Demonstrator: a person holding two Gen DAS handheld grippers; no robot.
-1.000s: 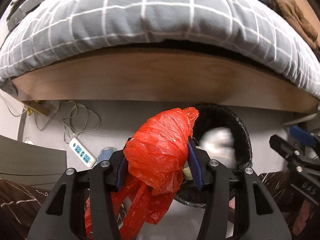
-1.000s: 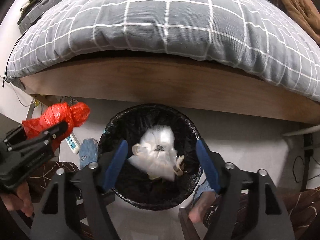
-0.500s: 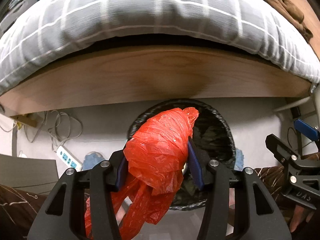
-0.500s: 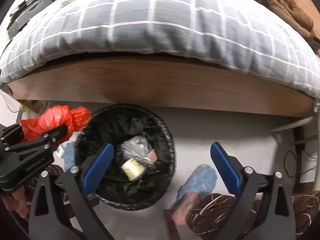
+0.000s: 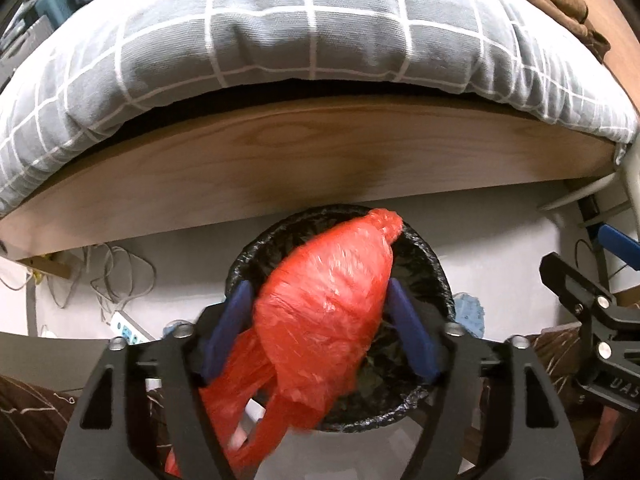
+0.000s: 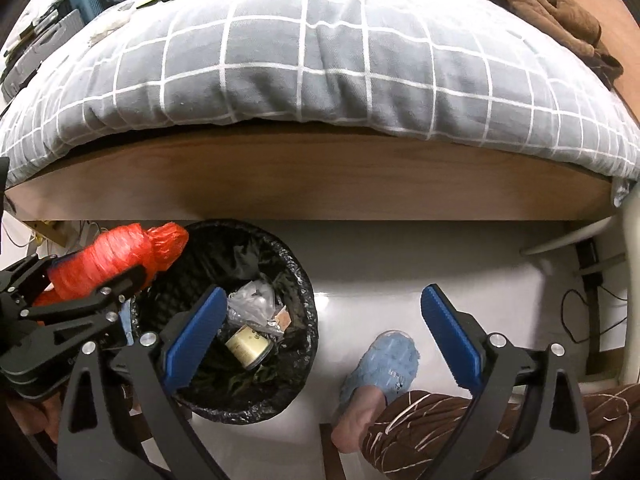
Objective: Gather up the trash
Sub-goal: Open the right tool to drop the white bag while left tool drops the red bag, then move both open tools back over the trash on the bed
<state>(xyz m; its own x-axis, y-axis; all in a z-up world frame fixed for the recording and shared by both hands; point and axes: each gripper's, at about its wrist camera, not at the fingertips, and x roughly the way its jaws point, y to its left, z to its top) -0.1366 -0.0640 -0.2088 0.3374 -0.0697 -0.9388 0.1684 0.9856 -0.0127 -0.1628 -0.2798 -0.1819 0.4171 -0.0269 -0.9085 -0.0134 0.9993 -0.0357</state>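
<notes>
And the left gripper (image 5: 320, 332) has swung in over the bin (image 5: 434, 276) since a second ago; its jaws have spread a touch too, the blue pads (image 5: 230, 332) now showing either side of the red bag (image 5: 324, 320), where half a second back they hugged it; whether they clamp it or merely cradle it, I cannot tell; the bag is blurred, its tail hanging toward 7 o'clock below the fingers; its knotted tip points to 1 o'clock, over the bin's far rim.

In the right wrist view, the bag (image 6: 108, 262) sits at 10 o'clock of the bin (image 6: 304, 320), overlapping its rim, with the left gripper (image 6: 60, 300) around it; the right gripper (image 6: 320, 336) has pulled off to the side since the first frame; its jaws are wide apart, nothing between them but floor (image 6: 380, 264); its left pad (image 6: 192, 336) lies across the bin's mouth, its right pad well clear at 3 o'clock.

Inside the bin: a can (image 6: 248, 346) on its side, crumpled clear wrap (image 6: 252, 300) just above it.

Beyond, a bed (image 6: 320, 176) with a grey checked duvet (image 6: 320, 60); a blue slipper (image 6: 384, 364) on a foot, right of the bin; a power strip (image 5: 128, 328) at 9 o'clock in the left view.
</notes>
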